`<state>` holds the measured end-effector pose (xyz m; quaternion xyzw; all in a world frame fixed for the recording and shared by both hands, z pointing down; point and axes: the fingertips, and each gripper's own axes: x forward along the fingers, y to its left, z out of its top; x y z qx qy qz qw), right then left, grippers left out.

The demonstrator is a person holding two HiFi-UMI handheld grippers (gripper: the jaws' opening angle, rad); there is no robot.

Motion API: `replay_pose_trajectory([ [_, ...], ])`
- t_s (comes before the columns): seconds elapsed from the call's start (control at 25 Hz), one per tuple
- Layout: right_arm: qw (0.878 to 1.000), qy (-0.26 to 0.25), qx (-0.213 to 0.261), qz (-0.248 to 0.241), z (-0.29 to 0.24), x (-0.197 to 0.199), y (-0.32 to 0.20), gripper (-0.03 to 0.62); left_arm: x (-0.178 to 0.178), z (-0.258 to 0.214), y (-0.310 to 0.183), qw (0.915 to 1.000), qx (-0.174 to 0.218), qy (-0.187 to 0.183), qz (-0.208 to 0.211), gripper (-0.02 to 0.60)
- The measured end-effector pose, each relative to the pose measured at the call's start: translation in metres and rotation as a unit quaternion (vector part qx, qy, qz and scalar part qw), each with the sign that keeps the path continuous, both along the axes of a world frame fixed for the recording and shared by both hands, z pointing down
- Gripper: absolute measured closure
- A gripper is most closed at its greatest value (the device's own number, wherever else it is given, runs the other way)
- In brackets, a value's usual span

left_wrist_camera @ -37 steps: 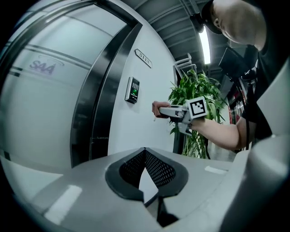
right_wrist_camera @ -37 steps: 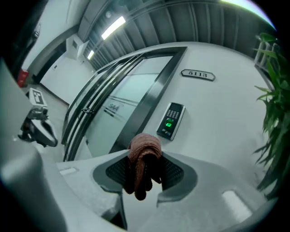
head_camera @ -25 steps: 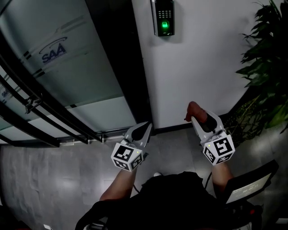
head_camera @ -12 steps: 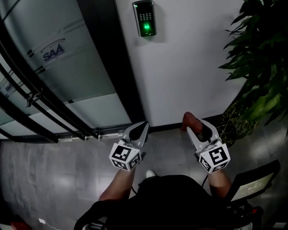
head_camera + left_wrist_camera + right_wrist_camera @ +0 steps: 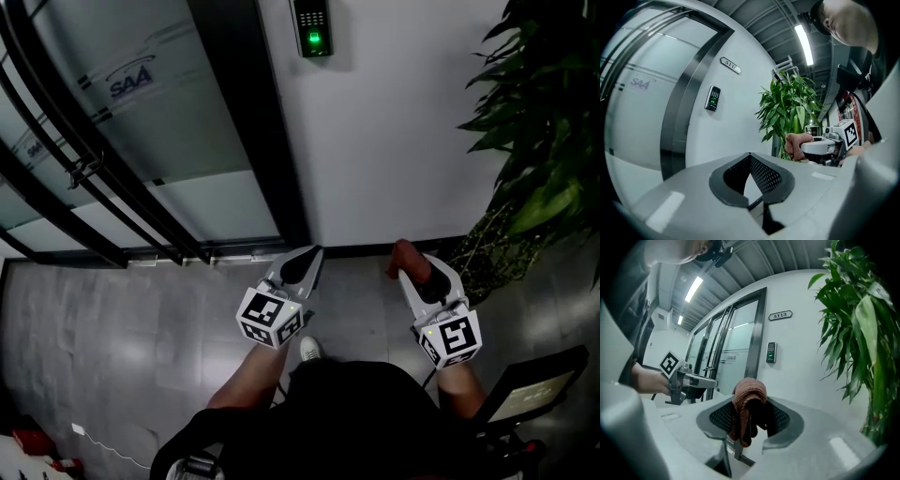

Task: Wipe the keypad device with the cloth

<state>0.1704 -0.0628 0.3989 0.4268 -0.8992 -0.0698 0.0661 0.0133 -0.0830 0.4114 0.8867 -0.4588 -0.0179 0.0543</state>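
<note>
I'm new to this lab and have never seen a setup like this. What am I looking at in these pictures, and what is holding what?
There is no robot here. A person stands in a corridor with a hand-held claw tool in each hand. The top-down picture comes from a camera on the person's head. The other two come from cameras riding on the tools, each looking along its own claw.

The left claw is closed and empty. The right claw is clamped on a folded reddish-brown cloth. The cubes with black-and-white squares are parts of the tools.

On the white wall ahead hangs a small black keypad device with a green light, beside a frosted glass door. A leafy green plant is on the right. The cloth is not touching the keypad.
</note>
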Motion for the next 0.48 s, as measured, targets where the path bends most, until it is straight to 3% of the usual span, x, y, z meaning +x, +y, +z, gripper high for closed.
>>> replay_pose_trajectory([
  [0.48, 1.000, 0.006, -0.002, -0.021, 0.012, -0.010, 0.023, 0.450, -0.006, 0.002, 0.026, 0.9996, 0.007, -0.010, -0.027, 0.565],
])
